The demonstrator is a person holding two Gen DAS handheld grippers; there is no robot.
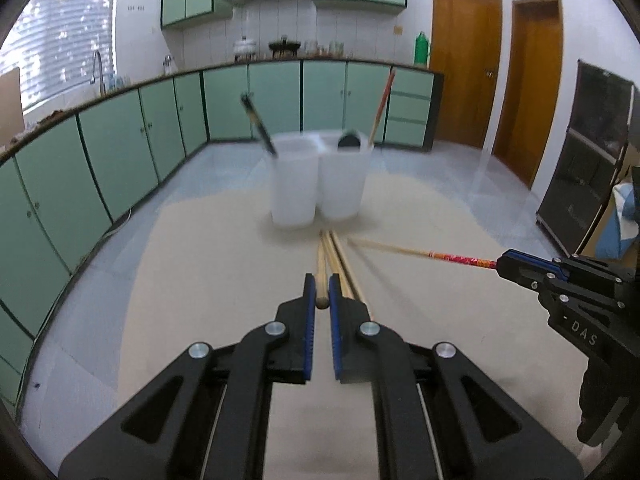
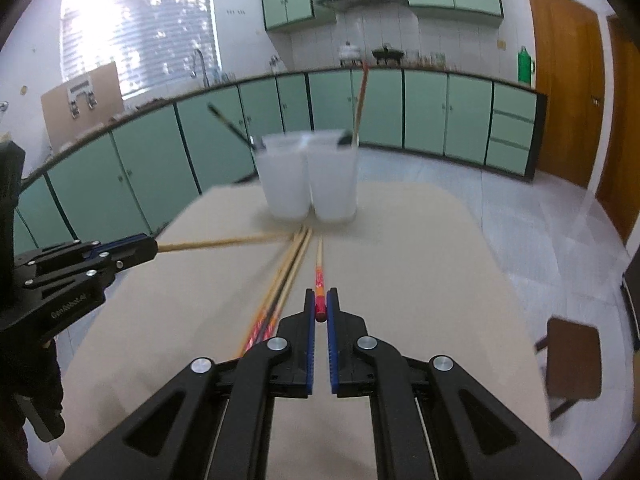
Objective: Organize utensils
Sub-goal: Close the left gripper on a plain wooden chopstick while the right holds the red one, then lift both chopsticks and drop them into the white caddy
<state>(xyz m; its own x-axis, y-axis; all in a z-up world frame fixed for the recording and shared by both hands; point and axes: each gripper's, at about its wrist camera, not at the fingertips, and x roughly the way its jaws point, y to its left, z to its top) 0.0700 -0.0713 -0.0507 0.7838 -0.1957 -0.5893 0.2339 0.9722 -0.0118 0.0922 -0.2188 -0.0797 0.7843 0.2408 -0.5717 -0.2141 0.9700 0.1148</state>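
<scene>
My left gripper (image 1: 322,289) is shut on the butt end of a plain wooden chopstick (image 1: 321,270) that points toward two white plastic cups (image 1: 318,182). My right gripper (image 2: 320,303) is shut on the red-patterned end of another chopstick (image 2: 319,272); it also shows in the left wrist view (image 1: 505,261). Several loose chopsticks (image 2: 294,264) lie on the beige table (image 2: 420,280) between the grippers. The left cup (image 2: 285,178) holds a dark utensil; the right cup (image 2: 334,176) holds a red-ended chopstick and a dark utensil.
The table edge runs close behind the cups. Green kitchen cabinets (image 1: 120,148) line the far wall. A wooden stool (image 2: 574,356) stands right of the table. A dark appliance (image 1: 584,160) stands at the right.
</scene>
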